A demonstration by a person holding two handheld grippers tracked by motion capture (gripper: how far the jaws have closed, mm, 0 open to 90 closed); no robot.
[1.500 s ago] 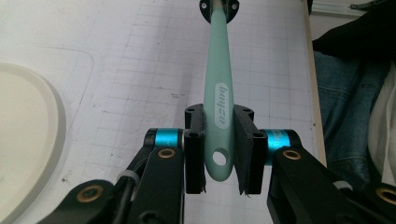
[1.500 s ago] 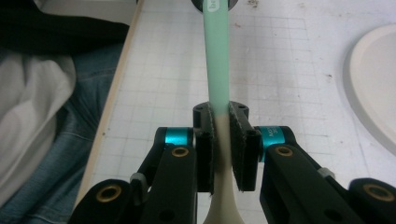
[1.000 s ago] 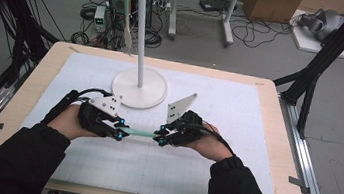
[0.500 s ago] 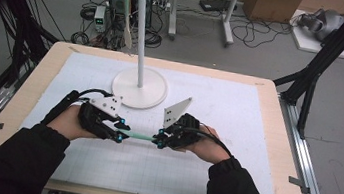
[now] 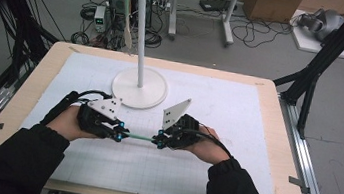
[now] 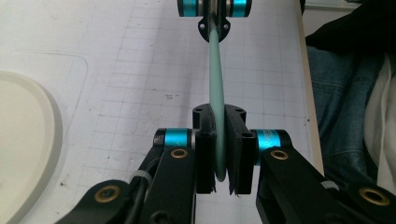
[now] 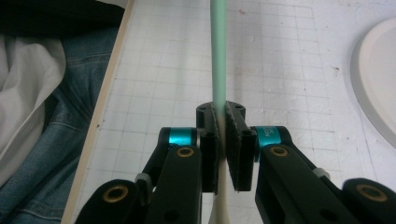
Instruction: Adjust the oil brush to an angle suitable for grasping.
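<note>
Two grippers, one green stick (image 5: pixel 138 136)
Left gripper (image 5: pixel 119 134) and right gripper (image 5: pixel 158 139) each pinch one end in closing jaws, above the table (image 5: pixel 258 113).

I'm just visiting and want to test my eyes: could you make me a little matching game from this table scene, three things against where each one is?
Things:
1. green stick
2. white stand base
3. grid mat

Places:
A. spread over the tabletop
B. gripped at both ends between the two tools
C. on the mat, beyond the hands

Pairs: 1-B, 2-C, 3-A
</note>
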